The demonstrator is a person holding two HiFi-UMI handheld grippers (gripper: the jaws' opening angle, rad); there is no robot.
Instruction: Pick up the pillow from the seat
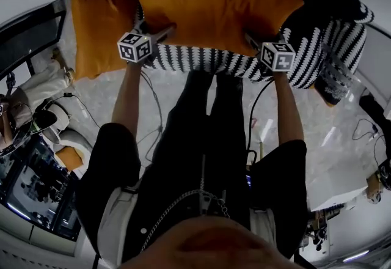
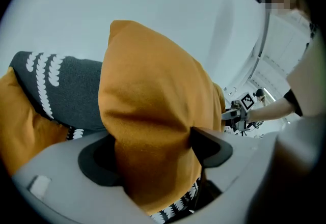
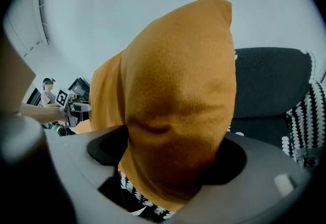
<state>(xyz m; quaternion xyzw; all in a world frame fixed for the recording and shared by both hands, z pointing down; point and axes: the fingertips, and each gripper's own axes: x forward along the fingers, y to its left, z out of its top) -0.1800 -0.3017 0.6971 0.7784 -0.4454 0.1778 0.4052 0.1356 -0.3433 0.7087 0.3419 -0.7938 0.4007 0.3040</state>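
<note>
A big orange pillow (image 1: 214,8) is held up in front of a black-and-white patterned seat (image 1: 333,29). My left gripper (image 1: 160,34) is shut on its left corner, and the right gripper (image 1: 253,41) is shut on its right corner. In the left gripper view the pillow (image 2: 153,90) fills the gap of the left gripper (image 2: 153,159), the fabric pinched between both dark pads. The right gripper view shows the same: the pillow (image 3: 178,75) is squeezed in the right gripper (image 3: 173,154). The seat (image 2: 66,90) shows behind it.
A second orange pillow (image 1: 98,26) leans at the seat's left end. A grey fringed throw (image 1: 333,81) hangs on its right arm. Cables (image 1: 153,103) trail over the pale floor. A person in white (image 1: 36,87) sits at the left beside a desk with equipment (image 1: 36,200).
</note>
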